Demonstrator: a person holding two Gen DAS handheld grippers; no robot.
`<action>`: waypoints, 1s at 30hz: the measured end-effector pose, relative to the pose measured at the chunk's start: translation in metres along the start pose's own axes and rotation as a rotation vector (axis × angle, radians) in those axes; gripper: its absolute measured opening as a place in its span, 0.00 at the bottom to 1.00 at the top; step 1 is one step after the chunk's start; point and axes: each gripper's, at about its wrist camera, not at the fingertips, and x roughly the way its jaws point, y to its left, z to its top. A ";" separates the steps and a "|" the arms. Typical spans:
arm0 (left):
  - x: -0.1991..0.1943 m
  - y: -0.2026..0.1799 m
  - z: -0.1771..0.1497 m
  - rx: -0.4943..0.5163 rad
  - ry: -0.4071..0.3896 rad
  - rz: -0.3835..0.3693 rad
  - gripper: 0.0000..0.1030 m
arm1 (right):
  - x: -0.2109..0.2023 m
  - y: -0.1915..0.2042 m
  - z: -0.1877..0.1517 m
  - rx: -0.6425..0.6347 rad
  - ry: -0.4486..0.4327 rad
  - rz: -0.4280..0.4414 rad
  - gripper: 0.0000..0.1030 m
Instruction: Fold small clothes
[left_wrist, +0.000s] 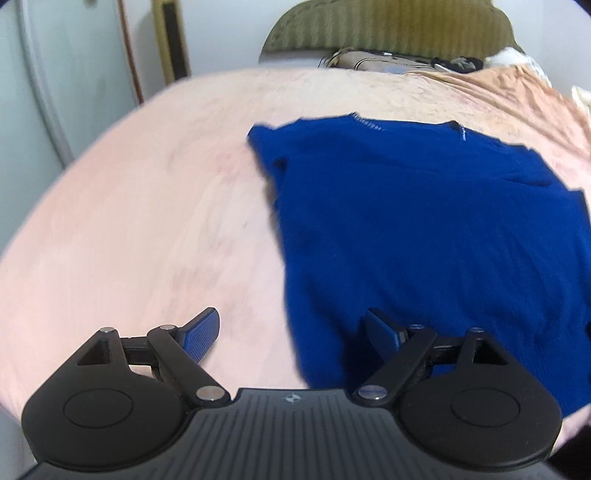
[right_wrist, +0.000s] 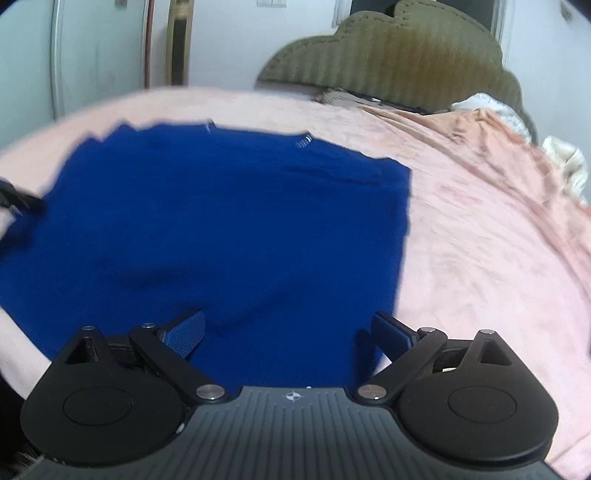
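A dark blue garment (left_wrist: 424, 229) lies spread flat on a pink bedsheet (left_wrist: 147, 221); it also shows in the right wrist view (right_wrist: 221, 229). My left gripper (left_wrist: 291, 332) is open and empty, above the garment's near left edge, one finger over the sheet and one over the cloth. My right gripper (right_wrist: 291, 332) is open and empty, above the garment's near right part. The left gripper's tip (right_wrist: 14, 195) shows at the far left edge of the right wrist view.
An olive padded headboard (right_wrist: 388, 55) stands at the far end of the bed. Crumpled peach cloth (right_wrist: 480, 125) and white cloth (right_wrist: 565, 158) lie at the far right. A pale door (left_wrist: 55, 74) and wall are at the left.
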 end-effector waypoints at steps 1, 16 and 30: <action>0.000 0.007 -0.002 -0.031 0.010 -0.029 0.84 | 0.000 -0.002 -0.004 -0.002 0.000 -0.034 0.96; -0.009 0.008 -0.026 -0.068 0.101 -0.360 0.82 | -0.044 -0.067 -0.050 0.394 -0.006 0.172 0.75; -0.027 0.021 -0.028 -0.146 0.065 -0.451 0.09 | -0.061 -0.042 -0.043 0.340 -0.061 0.196 0.07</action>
